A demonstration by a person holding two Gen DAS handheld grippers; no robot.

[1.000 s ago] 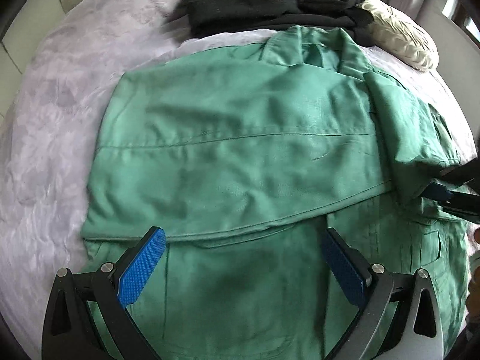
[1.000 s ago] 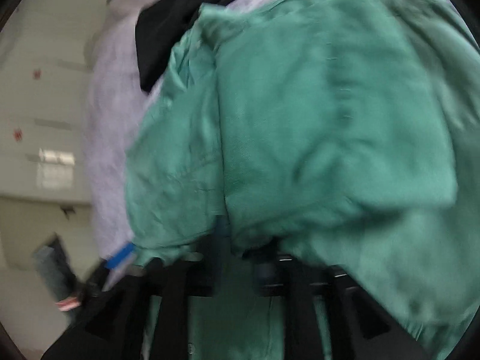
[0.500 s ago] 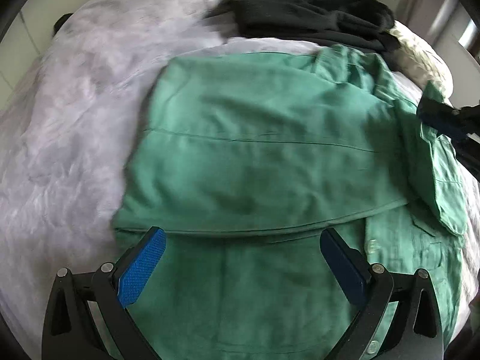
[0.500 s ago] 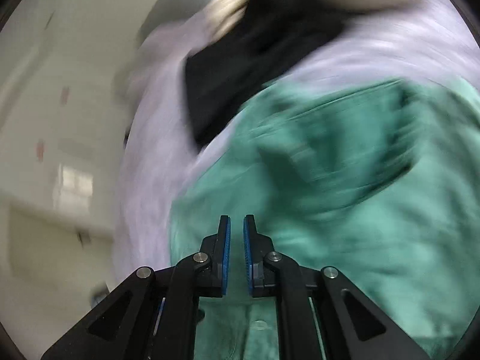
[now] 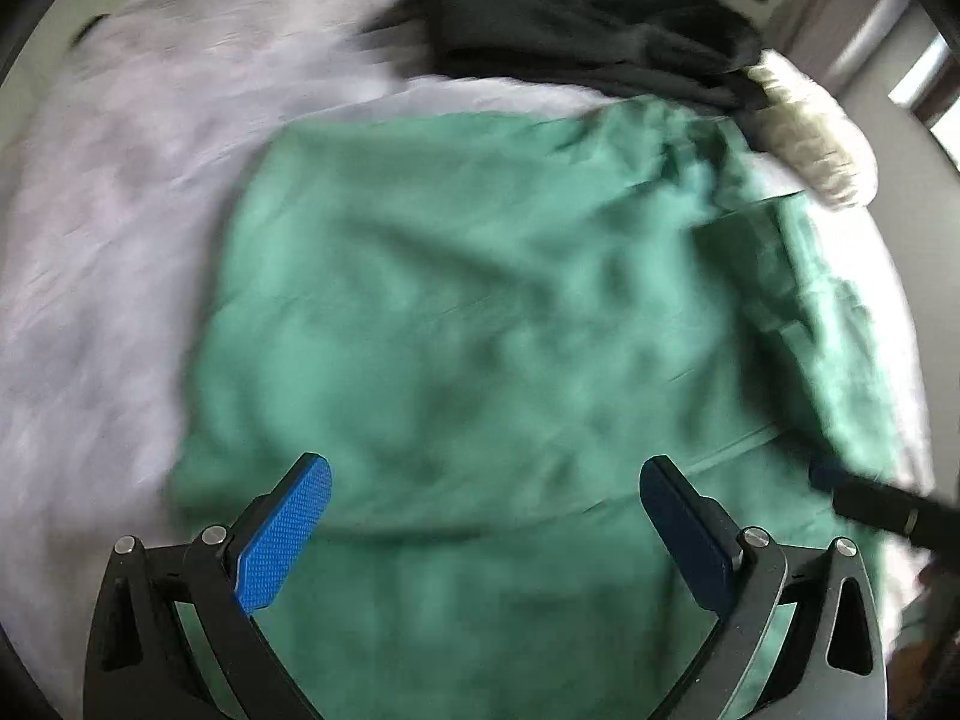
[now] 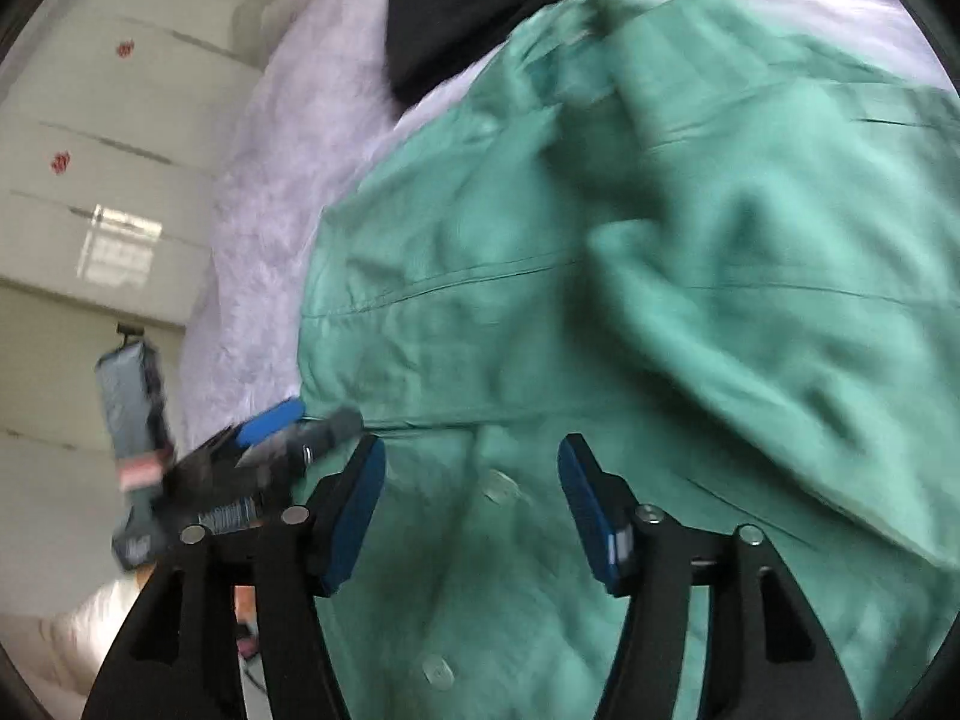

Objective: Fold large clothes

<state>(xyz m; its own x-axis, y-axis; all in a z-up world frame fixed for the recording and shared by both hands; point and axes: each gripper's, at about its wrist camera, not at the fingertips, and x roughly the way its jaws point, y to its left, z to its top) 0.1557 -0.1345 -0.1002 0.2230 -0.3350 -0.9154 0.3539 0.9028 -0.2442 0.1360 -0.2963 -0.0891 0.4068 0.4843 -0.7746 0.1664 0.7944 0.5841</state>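
Observation:
A large green button shirt (image 5: 480,312) lies partly folded on a pale lilac bedspread (image 5: 108,228); it also shows in the right wrist view (image 6: 660,276), with its button placket near the fingers. My left gripper (image 5: 486,516) is open and empty, low over the shirt's near part. My right gripper (image 6: 471,510) is open and empty over the placket. The right gripper's tip shows in the left wrist view (image 5: 840,483) at the shirt's right edge. The left gripper shows in the right wrist view (image 6: 270,426) at the shirt's left edge. Both views are blurred.
A black garment (image 5: 576,30) lies crumpled at the far side of the bed, also seen in the right wrist view (image 6: 468,18). A cream textured pillow (image 5: 810,138) sits behind it. Pale walls (image 6: 90,180) lie beyond the bed's left edge.
My right gripper has let go of the green sleeve, swung away shut, then come back low over the placket and opened. The sleeve now lies folded over the shirt. The left gripper shifted left.

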